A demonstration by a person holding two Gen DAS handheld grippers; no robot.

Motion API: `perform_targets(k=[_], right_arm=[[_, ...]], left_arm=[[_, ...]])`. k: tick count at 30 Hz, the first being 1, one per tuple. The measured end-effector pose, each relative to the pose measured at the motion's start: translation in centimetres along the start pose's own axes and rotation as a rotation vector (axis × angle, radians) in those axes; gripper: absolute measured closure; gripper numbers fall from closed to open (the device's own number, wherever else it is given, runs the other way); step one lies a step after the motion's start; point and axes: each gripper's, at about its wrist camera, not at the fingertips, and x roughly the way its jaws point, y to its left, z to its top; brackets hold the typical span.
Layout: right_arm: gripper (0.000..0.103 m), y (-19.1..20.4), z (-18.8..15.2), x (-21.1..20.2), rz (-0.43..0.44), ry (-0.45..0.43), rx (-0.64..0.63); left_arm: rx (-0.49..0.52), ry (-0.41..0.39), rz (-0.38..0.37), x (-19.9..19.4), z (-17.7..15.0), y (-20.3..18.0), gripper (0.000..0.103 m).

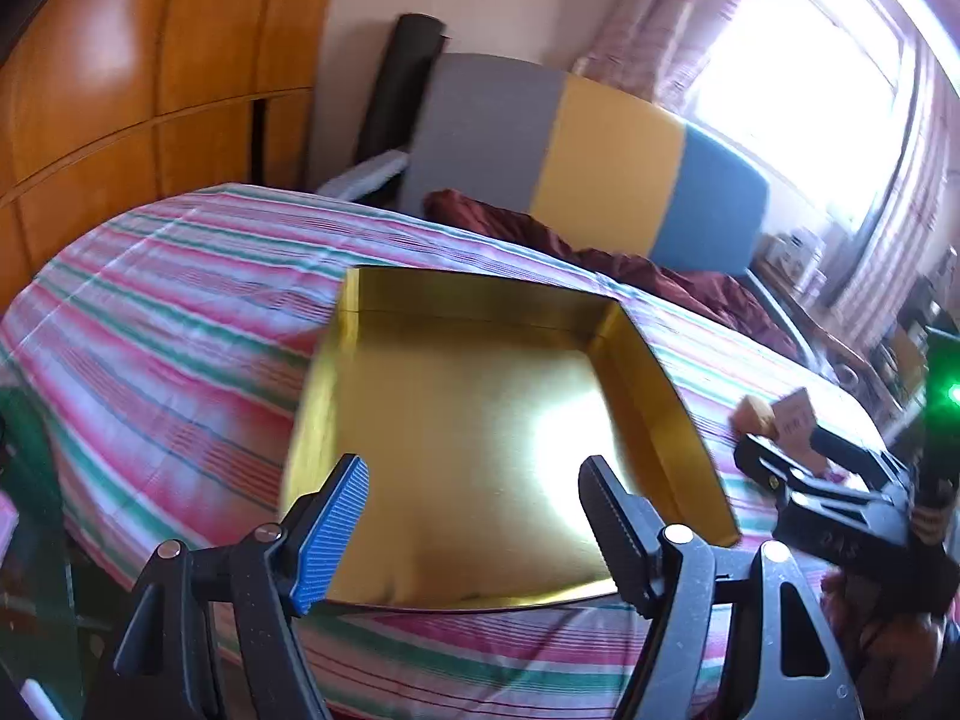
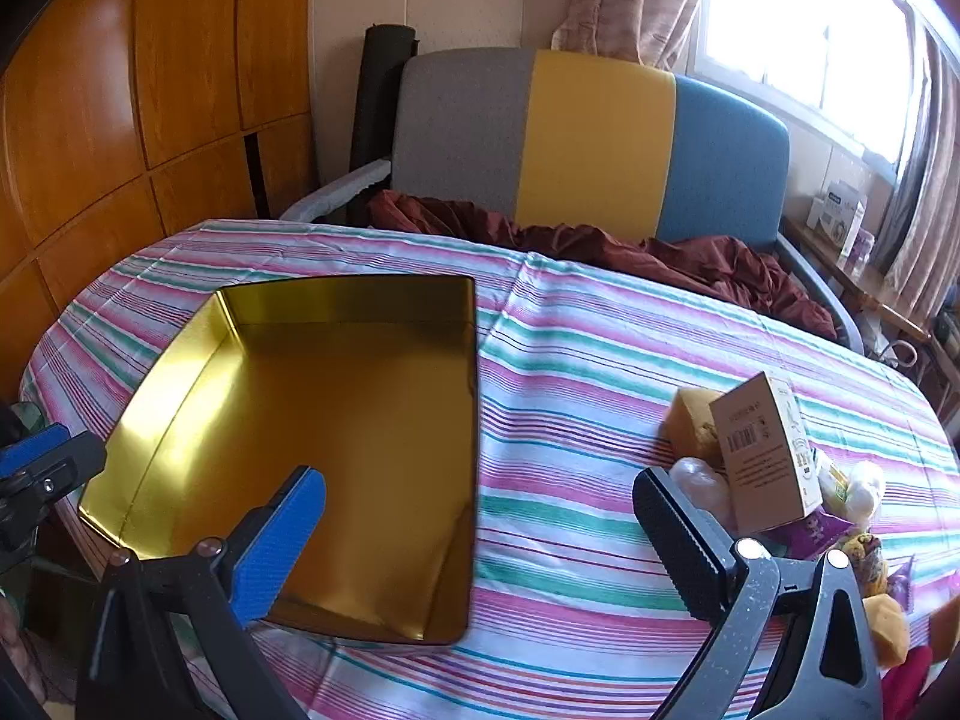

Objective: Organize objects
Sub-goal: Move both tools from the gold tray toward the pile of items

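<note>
An empty gold metal tin (image 1: 456,420) lies open on the striped tablecloth; it also shows in the right wrist view (image 2: 336,420). My left gripper (image 1: 474,480) is open and empty over the tin's near edge. My right gripper (image 2: 480,498) is open and empty above the cloth, just right of the tin. A pile of small items sits at the right: a beige carton (image 2: 765,450), a yellow sponge-like block (image 2: 690,426), a pale wrapped item (image 2: 702,486) and purple packets (image 2: 810,534). The right gripper shows in the left wrist view (image 1: 780,456) beside that pile.
The oval table (image 2: 600,360) has a pink, green and white striped cloth. Behind it stands a grey, yellow and blue chair (image 2: 594,138) with a dark red cloth (image 2: 660,252) on it. A wooden wardrobe (image 2: 120,90) is at the left, and a window (image 2: 810,18) with a cluttered shelf at the right.
</note>
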Motion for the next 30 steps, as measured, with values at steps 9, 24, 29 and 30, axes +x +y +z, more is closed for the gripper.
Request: perform_targets(k=[9, 24, 29, 30], right_arm=[[0.0, -6.3, 0.1, 0.2, -0.06, 0.025, 0.071], [0.0, -13.2, 0.1, -0.2, -0.107, 0.035, 0.094], [0.0, -15.1, 0.4, -0.4, -0.087, 0.041, 0.129], [0.0, -15.6, 0.5, -0.5, -0.08, 0.041, 0.14]], left_arm=[[0.127, 0.036, -0.019, 1.6, 0.3, -4.2, 0.024], [0.246, 0.038, 0.054, 1.9, -0.3, -8.3, 0.023], [0.27, 0.03, 0.069, 1.9, -0.4, -8.8, 0.023], [0.274, 0.028, 0.071, 1.9, -0.3, -8.9, 0.023]])
